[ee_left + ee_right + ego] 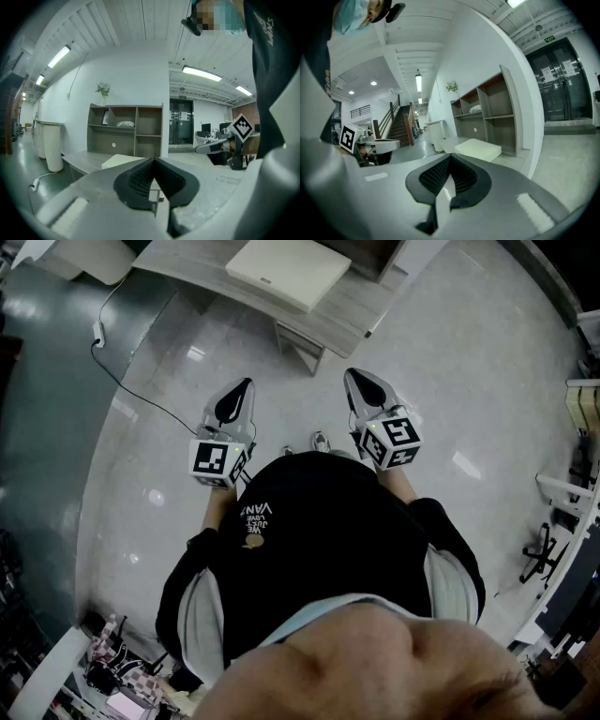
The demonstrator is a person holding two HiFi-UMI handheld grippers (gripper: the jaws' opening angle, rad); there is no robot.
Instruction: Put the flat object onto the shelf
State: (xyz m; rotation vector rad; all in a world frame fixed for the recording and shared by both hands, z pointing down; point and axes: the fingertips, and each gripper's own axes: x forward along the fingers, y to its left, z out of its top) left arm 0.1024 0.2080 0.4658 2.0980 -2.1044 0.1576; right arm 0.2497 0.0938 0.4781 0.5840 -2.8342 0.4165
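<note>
Flat object: the cream, flat rectangular slab (286,270) lies on the low grey wood-grain counter (352,306), ahead of you and out of reach. One corner sits close to the counter's front edge.
Handling: it looks like a light, foam-like pad, thick and probably a little springy. Judge it as bulky rather than heavy, and likely to sag or tilt if you take it by one side only.
Where to hold: take the two short sides, one claw on each, pinching across the thickness. Its broad top offers no hold.
Shelf: the grey-brown open shelf unit (136,126) stands behind the counter against the white wall. Its upper middle compartment holds a pale bundle (125,124), and the right-hand compartments look empty. The wide lower bay seems to give the most room.
Left claw: your left gripper (247,383) is held near your waist, its jaws pressed together with nothing between them.
Right claw: your right gripper (352,374) is level with the left one and just as close to your body, its jaws together and empty.
Open room: pale glossy floor lies between you and the counter, free for a step forward.
Edges: mind the black cable (131,381) trailing over the floor to your left, the counter's front lip, and the shelf's upright dividers when you slide the slab in.
</note>
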